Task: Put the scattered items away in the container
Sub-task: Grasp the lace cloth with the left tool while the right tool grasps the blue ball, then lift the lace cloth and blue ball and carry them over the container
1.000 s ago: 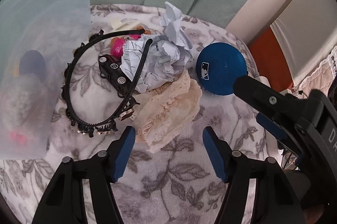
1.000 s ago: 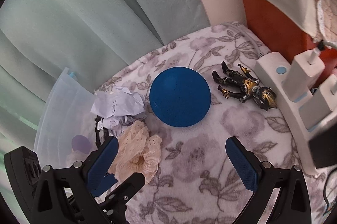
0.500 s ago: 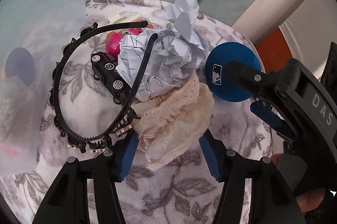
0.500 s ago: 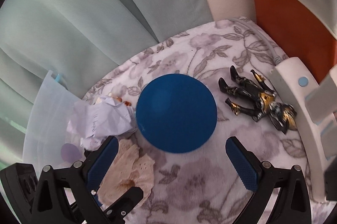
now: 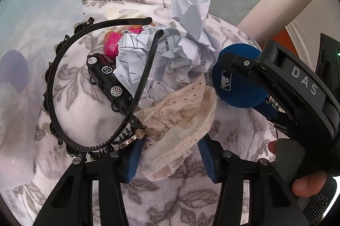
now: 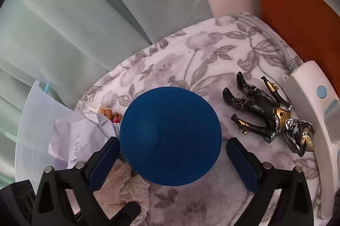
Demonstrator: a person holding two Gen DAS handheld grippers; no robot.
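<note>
Pickup step, both hands. Left gripper (image 5: 170,159) closing round cream lace cloth (image 5: 180,120), soft, ruffled, beside crumpled paper (image 5: 161,60); pads not yet pressing.

Right gripper (image 6: 173,160) closing, blue felt cap (image 6: 171,135) between wide jaws, untouched.

Next, judged: finish squeeze, lift, carry to translucent plastic bin (image 6: 31,141) at left.

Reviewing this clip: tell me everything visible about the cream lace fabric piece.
The cream lace fabric piece looks like soft eyelet cotton with ruffled, scalloped edges, bunched in loose folds. It lies on the floral blanket, its far edge against the crumpled paper and its left edge by the black headband. The left hand-held gripper straddles its near end with jaws closing; the pads look about to pinch it.
</note>
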